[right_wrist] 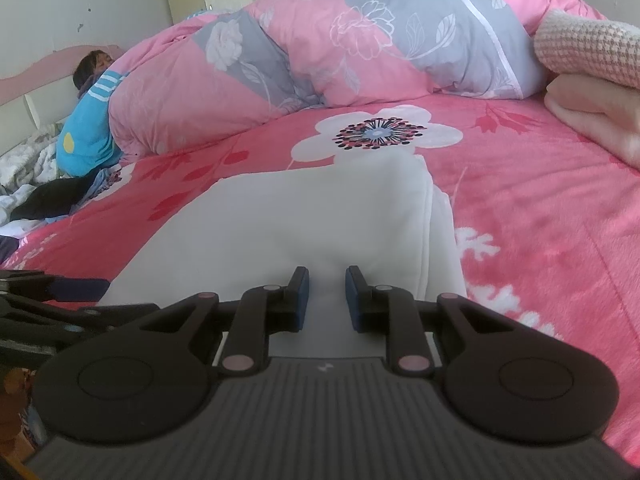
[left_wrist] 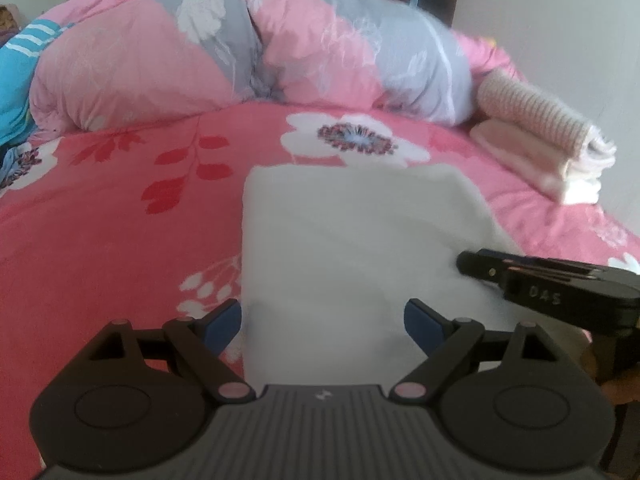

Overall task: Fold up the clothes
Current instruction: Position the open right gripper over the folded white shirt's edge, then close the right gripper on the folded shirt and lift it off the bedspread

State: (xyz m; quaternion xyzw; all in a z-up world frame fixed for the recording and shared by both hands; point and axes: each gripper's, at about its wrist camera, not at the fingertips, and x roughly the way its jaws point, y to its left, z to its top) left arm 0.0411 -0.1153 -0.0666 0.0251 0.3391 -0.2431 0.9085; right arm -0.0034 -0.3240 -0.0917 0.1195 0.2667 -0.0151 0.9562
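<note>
A folded white garment (left_wrist: 360,240) lies flat on the pink flowered bed sheet (left_wrist: 120,220); it also shows in the right wrist view (right_wrist: 320,220). My left gripper (left_wrist: 323,320) is wide open over the garment's near edge and holds nothing. My right gripper (right_wrist: 327,292) is partly open with a narrow gap, low over the garment's near right part, and I see no cloth pinched between the pads. In the left wrist view the right gripper (left_wrist: 480,266) comes in from the right, seen side on, resting on the garment.
A rolled pink and grey quilt (left_wrist: 240,60) runs along the back of the bed. A stack of folded clothes (left_wrist: 544,152) sits at the far right, also in the right wrist view (right_wrist: 592,80). A person in blue (right_wrist: 86,128) lies at the far left beside loose clothes.
</note>
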